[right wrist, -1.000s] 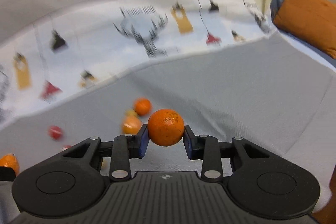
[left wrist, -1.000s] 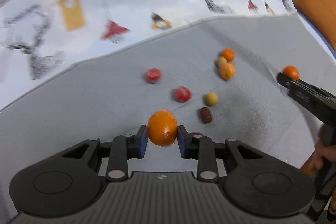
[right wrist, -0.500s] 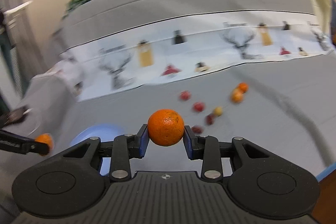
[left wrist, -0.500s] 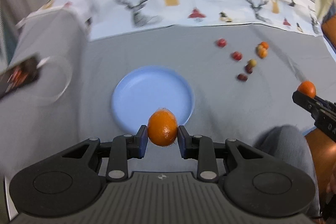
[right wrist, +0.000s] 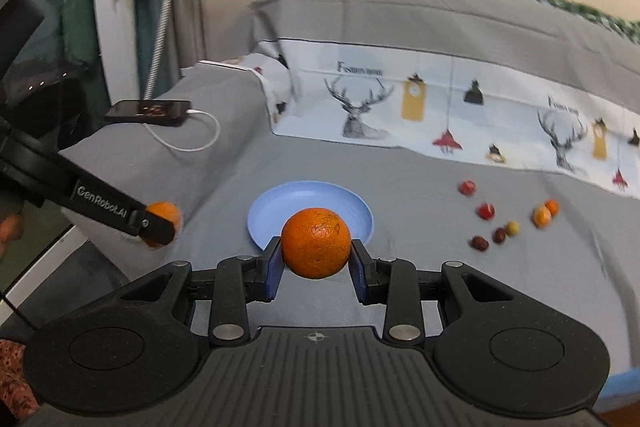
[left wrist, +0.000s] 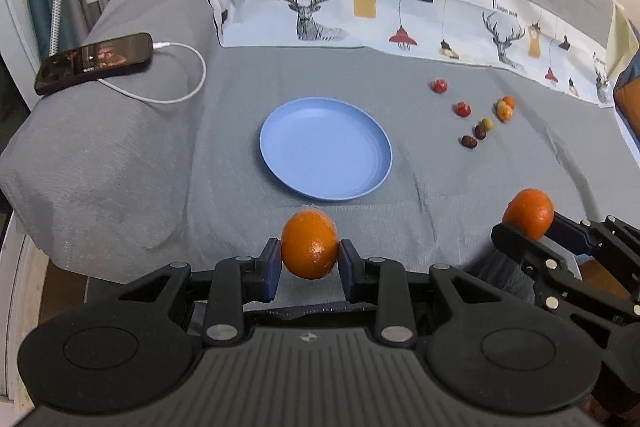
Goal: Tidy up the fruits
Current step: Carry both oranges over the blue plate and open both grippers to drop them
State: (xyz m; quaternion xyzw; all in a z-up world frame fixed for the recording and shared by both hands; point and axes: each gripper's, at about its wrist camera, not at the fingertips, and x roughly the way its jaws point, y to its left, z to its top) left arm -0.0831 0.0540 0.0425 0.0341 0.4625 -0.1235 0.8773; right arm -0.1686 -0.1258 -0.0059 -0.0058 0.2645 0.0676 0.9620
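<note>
Both grippers, left gripper [left wrist: 309, 263] and right gripper [right wrist: 316, 267], pinch our oranges; the blue plate [left wrist: 280, 163] lies straight ahead of us, nearer the left one.

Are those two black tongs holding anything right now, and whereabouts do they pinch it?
Yes. The left tongs pinch an orange across its middle, one pad on each side. The right tongs hold a second orange the same way.

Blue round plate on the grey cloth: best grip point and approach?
Pinch the raised rim of the blue round plate at its near edge, coming low from the front. It lies flat and shallow, so only the upturned lip offers the fingers a bite.
</note>
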